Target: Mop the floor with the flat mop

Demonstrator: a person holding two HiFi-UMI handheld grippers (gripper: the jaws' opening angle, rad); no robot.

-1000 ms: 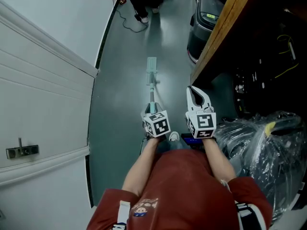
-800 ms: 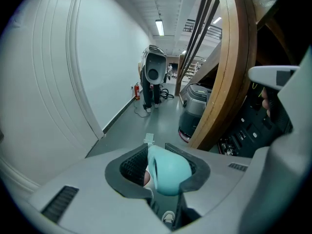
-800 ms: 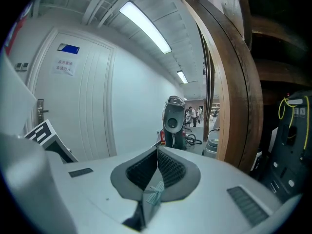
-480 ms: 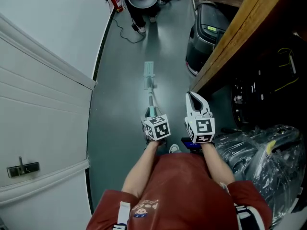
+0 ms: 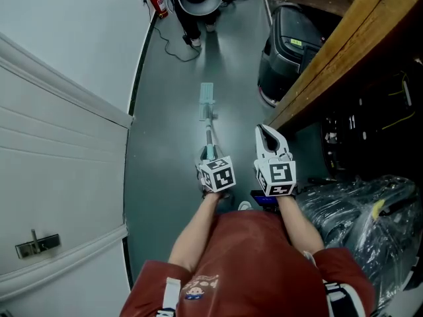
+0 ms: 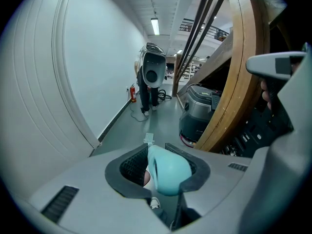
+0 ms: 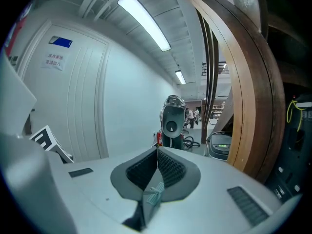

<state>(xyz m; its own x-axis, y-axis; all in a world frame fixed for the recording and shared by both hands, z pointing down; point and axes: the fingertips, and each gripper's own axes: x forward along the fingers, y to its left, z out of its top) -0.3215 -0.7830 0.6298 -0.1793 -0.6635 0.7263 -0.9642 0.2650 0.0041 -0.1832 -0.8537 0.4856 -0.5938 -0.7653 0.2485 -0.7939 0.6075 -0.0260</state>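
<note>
A narrow corridor floor (image 5: 168,117) is being mopped between a white wall and a wooden counter (image 5: 337,45). The mop's (image 5: 207,102) teal handle end is being clamped by the left gripper (image 5: 210,156), likely for steering the head, which is lying well ahead. The right gripper (image 5: 268,135) is being held shut and empty just beside it.

Cool, even light is cast by ceiling strip lamps (image 7: 144,21) above the right gripper (image 7: 157,152). A pale sheen is seen on the floor (image 5: 221,55) ahead of the left gripper (image 5: 209,154). Gripper views are bent at the edges, corners blacked out; deep shadow is seen to the right gripper's right.
</note>
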